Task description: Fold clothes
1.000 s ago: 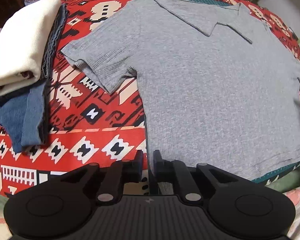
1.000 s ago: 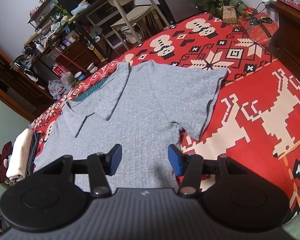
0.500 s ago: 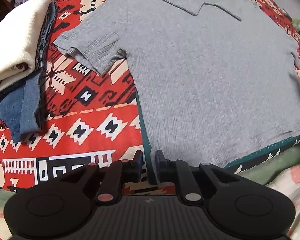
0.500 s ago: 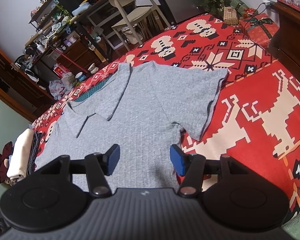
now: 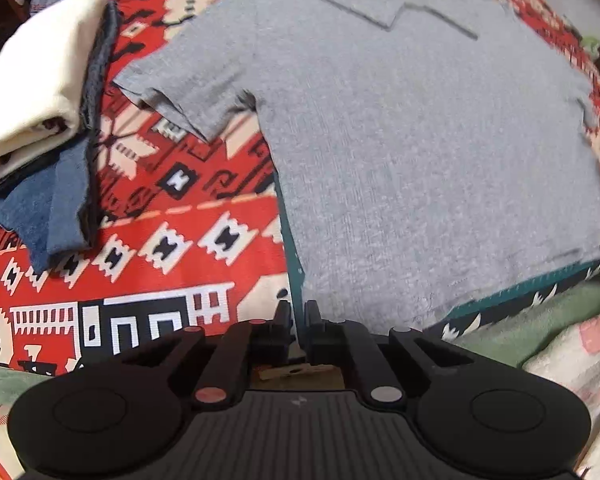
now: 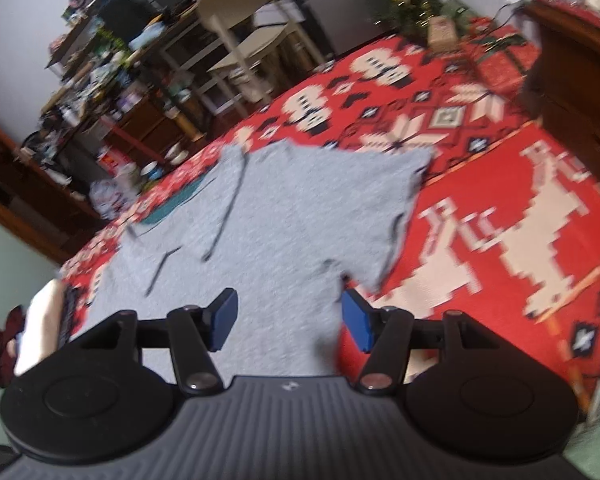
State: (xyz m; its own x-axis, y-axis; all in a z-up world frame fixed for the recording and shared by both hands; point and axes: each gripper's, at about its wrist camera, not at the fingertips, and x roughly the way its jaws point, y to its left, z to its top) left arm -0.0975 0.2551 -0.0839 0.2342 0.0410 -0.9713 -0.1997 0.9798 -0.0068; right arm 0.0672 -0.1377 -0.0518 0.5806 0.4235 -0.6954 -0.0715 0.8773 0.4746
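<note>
A grey ribbed polo shirt point(image 5: 420, 140) lies flat, collar away from me, on a red patterned blanket point(image 5: 160, 240). My left gripper point(image 5: 297, 314) sits at the shirt's near left hem corner, its fingers pressed together on that corner. In the right wrist view the same shirt point(image 6: 292, 220) spreads ahead. My right gripper point(image 6: 288, 320) hovers open above the shirt's side below the short sleeve point(image 6: 384, 216), its blue pads point(image 6: 224, 316) wide apart with nothing between them. This view is blurred.
A folded stack sits left of the shirt: a cream garment point(image 5: 40, 80) on top of blue denim point(image 5: 40, 208). A teal mat point(image 5: 540, 284) peeks out under the hem. Beyond the bed stand a chair point(image 6: 244, 32), cluttered shelves point(image 6: 100, 80) and a wooden cabinet point(image 6: 572, 60).
The left gripper has drawn back toward the near edge with the hem corner, baring a teal strip along the shirt's left side. The right gripper stayed open and shifted slightly.
</note>
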